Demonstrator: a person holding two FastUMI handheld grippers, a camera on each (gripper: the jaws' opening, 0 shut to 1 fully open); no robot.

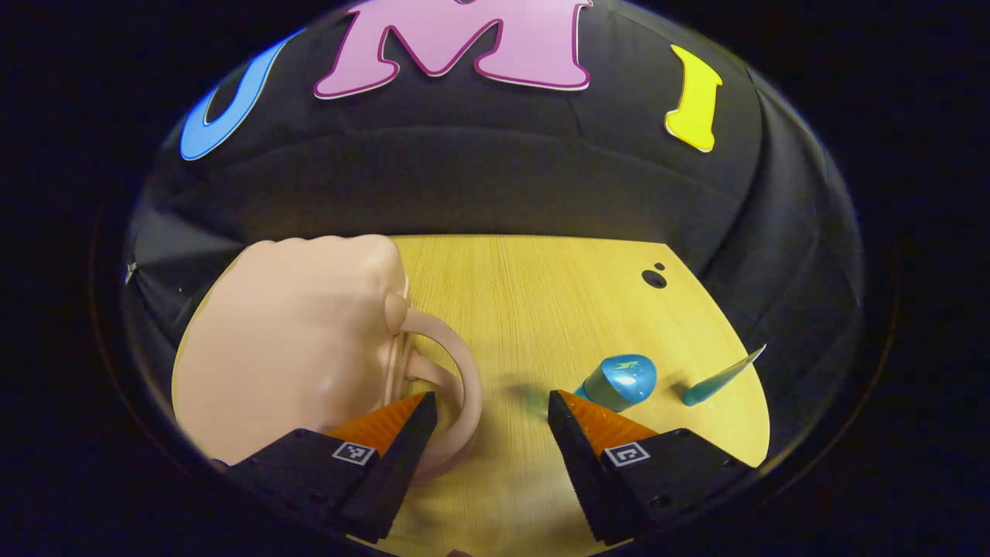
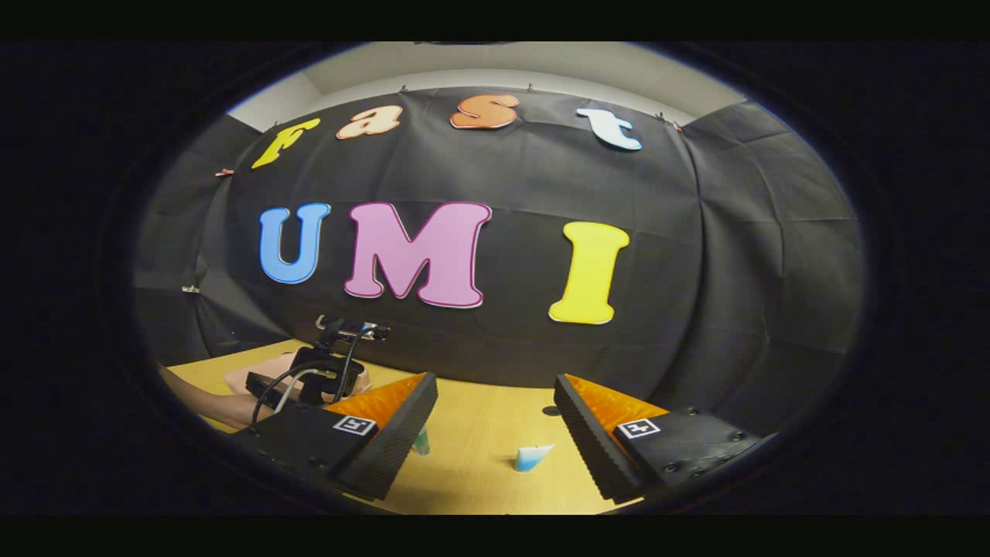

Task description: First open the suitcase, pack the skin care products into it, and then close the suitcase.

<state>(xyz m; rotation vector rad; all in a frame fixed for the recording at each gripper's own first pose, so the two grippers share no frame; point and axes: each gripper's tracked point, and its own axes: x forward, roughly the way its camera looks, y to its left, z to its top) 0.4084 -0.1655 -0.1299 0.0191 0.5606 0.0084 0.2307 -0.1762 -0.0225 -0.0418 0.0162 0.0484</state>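
Observation:
A pale pink suitcase [image 1: 294,340] lies closed on the wooden table [image 1: 534,309], its looped handle [image 1: 456,379] facing right. My left gripper [image 1: 491,406] is open just above the table, its left finger [image 1: 402,441] by the handle loop. A teal jar with a shiny blue lid [image 1: 623,381] lies to the right, and a teal tube [image 1: 719,379] beyond it. My right gripper [image 2: 495,402] is open and held higher, nothing between its fingers. Below it stands the tube [image 2: 534,456]; the other gripper [image 2: 325,371] and the suitcase [image 2: 259,371] sit at the left.
Two small dark holes [image 1: 654,277] mark the tabletop near its far right corner. A person's forearm [image 2: 213,406] reaches in from the left behind the other gripper. Black cloth walls close off the table's far side and right.

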